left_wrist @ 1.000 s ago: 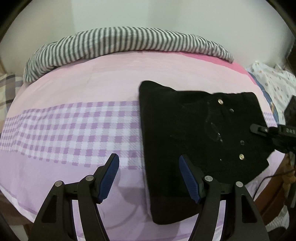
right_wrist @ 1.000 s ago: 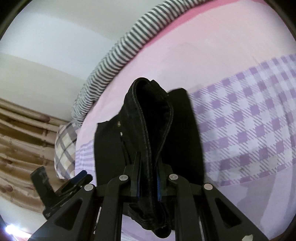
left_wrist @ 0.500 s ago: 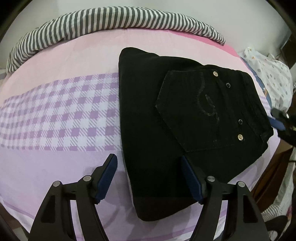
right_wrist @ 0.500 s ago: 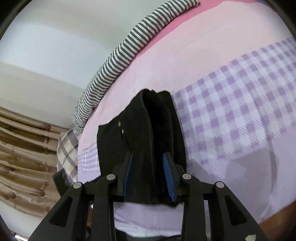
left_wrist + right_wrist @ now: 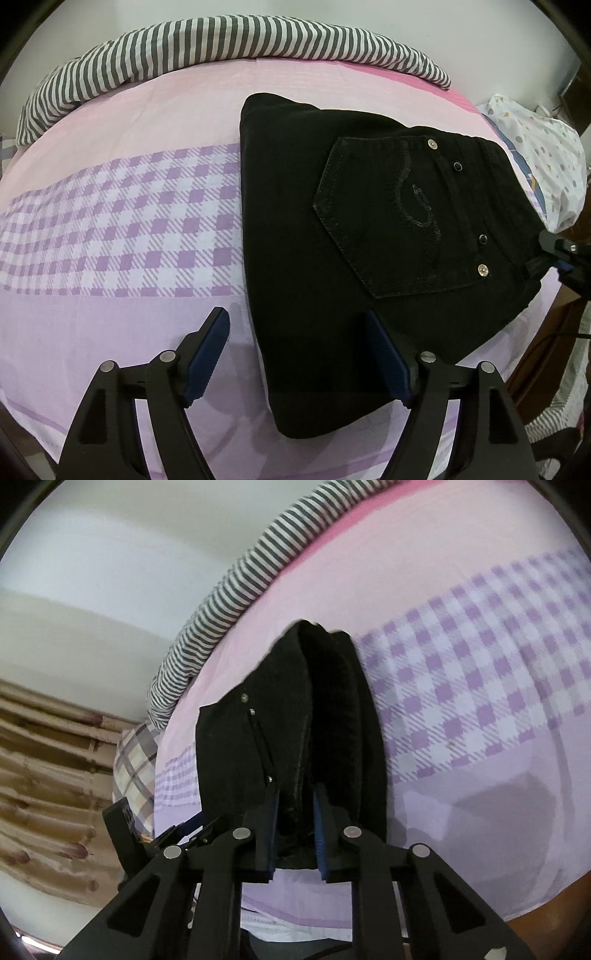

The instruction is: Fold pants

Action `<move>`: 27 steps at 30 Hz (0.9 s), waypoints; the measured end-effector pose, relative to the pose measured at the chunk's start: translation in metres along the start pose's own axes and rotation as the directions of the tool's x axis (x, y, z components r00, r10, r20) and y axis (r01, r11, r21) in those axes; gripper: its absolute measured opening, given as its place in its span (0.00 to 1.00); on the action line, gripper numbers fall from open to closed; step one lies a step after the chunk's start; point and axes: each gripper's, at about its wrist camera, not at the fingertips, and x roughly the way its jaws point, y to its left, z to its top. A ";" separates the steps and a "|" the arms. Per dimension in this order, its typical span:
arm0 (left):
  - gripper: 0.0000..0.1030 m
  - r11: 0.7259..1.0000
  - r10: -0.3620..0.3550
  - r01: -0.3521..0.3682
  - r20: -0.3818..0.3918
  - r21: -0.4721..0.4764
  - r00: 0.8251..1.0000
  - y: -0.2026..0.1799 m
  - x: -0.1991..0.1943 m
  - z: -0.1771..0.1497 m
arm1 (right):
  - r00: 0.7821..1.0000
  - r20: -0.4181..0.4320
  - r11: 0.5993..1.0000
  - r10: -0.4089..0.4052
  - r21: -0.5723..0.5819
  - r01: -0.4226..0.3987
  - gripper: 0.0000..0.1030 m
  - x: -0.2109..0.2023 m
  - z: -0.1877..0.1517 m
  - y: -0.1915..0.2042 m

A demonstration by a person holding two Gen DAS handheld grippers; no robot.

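Note:
Black folded pants [image 5: 354, 236] lie flat on the pink and purple checked bed sheet [image 5: 122, 229], back pocket up. My left gripper [image 5: 295, 354] is open, its fingers straddling the pants' near left edge just above the sheet. In the right wrist view my right gripper [image 5: 295, 823] is open, with the waistband end of the pants [image 5: 295, 716] lying loose between its blue pads. The right gripper's tip also shows in the left wrist view [image 5: 565, 254] at the pants' right edge.
A grey striped blanket [image 5: 207, 48] runs along the far edge of the bed. A dotted white cloth [image 5: 543, 155] lies at the right. A plaid pillow [image 5: 136, 760] and brown curtains [image 5: 44, 775] are at the left of the right wrist view.
My right gripper has opened and let go of the waistband end, which now lies flat on the bed. My left gripper has moved closer over the pants' edge.

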 end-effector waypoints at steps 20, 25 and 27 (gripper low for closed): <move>0.75 0.992 0.067 -0.066 0.001 0.111 0.998 -0.009 -0.003 -0.007 | 0.998 -0.004 0.995 -0.067 0.074 0.067 0.12 0.001 -0.024 -0.025; 0.75 0.989 0.081 -0.081 0.005 0.121 0.997 -0.009 -0.001 -0.006 | 0.994 -0.012 0.994 -0.106 0.028 0.107 0.14 0.002 -0.021 -0.017; 0.75 0.988 0.087 -0.087 0.007 0.124 0.996 -0.011 -0.001 -0.008 | 0.993 -0.017 0.993 -0.118 0.021 0.119 0.19 0.001 -0.019 -0.013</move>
